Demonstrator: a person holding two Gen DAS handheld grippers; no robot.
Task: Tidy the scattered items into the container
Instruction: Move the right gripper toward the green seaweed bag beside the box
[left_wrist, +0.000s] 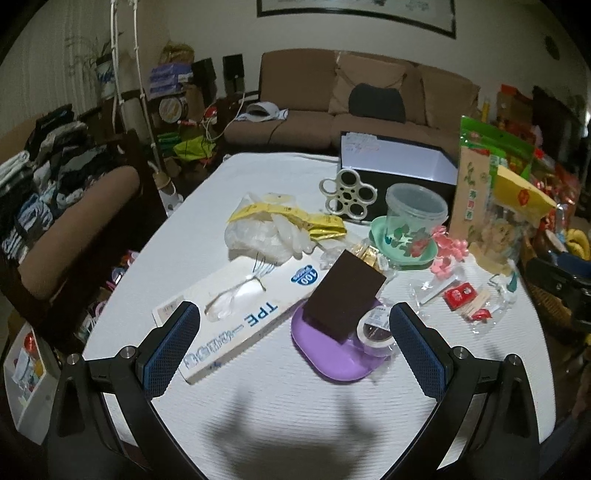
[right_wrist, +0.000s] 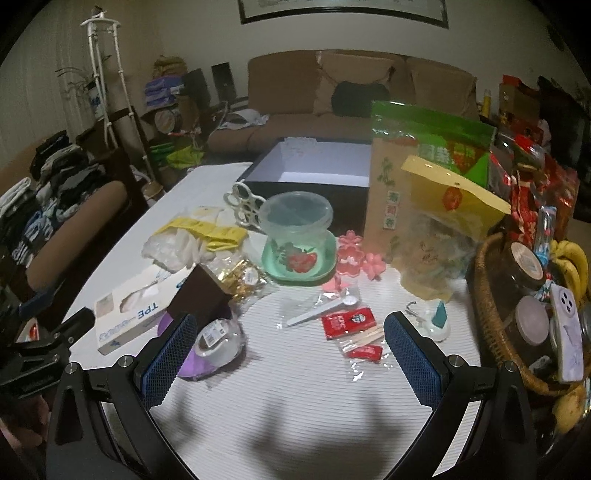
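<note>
A dark open box (left_wrist: 399, 160) (right_wrist: 314, 162) with a white inside stands at the table's far side. Scattered in front: a white TPE glove box (left_wrist: 236, 314) (right_wrist: 129, 317), a purple tray (left_wrist: 332, 354) holding a brown block (left_wrist: 345, 291) and a tape roll (left_wrist: 375, 332) (right_wrist: 218, 339), a clear tub (left_wrist: 415, 206) (right_wrist: 295, 221) on a green dish (right_wrist: 295, 269), red sachets (right_wrist: 349, 321). My left gripper (left_wrist: 295, 343) is open and empty above the purple tray. My right gripper (right_wrist: 291, 350) is open and empty near the sachets.
Tall snack bags (right_wrist: 424, 192) stand at the right. A wicker basket (right_wrist: 491, 295) with jars and bananas sits at the right edge. Pink flower clips (right_wrist: 354, 254), plastic gloves with a yellow label (left_wrist: 273, 229) and a white flower-shaped trivet (left_wrist: 347, 192) lie mid-table. A sofa is behind.
</note>
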